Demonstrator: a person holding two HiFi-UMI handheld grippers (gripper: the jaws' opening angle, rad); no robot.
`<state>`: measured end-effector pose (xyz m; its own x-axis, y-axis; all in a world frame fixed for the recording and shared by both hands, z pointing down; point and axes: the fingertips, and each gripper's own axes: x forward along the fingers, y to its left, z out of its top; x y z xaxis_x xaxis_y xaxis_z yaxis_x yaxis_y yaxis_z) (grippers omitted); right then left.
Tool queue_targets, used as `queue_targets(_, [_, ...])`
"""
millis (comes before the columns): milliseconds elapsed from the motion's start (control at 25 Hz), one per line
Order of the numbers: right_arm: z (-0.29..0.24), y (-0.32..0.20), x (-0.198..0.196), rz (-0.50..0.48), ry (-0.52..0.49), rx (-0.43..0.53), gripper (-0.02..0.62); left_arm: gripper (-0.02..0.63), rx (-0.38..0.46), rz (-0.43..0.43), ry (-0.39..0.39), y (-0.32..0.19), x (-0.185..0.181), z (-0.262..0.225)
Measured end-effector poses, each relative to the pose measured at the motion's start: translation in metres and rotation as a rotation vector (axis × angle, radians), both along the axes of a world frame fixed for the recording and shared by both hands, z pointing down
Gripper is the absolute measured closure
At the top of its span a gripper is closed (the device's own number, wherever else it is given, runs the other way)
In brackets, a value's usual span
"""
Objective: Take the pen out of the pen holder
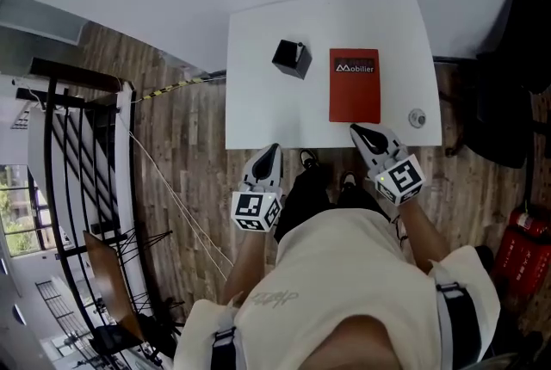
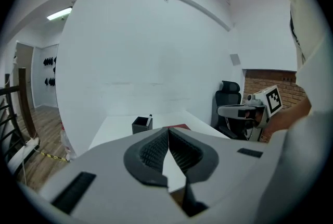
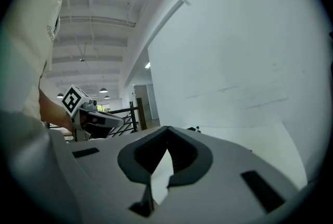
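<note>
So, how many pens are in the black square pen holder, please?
1: a light-tipped pen sticks up from the black square pen holder, on its side toward the red book; shorter ones may hide inside.

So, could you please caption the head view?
Left gripper and right gripper, both shut, hover at the table edge, short of the pen holder.

The person [image 1: 344,291] stands at the near edge of the desk [image 1: 258,93], both arms held forward. The left gripper [image 1: 270,153] points at that edge, jaws pressed together, empty. The right gripper [image 1: 362,134] reaches just over it, jaws likewise together, holding nothing.
</note>
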<state>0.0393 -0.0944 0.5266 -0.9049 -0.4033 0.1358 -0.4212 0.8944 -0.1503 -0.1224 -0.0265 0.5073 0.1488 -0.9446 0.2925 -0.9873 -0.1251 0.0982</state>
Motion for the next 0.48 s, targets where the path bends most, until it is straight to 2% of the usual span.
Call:
queue_targets(200, [0.001,-0.02,-0.002,0.043,0.02,-0.008,0.589,0.588,0.01,0.07,0.014,-0.037,0.003,0.0])
queue_targets(480, [-0.007,-0.056,-0.026,0.119,0.043,-0.001,0.589,0.588,0.017,0.161,0.036,-0.092,-0.023,0.002])
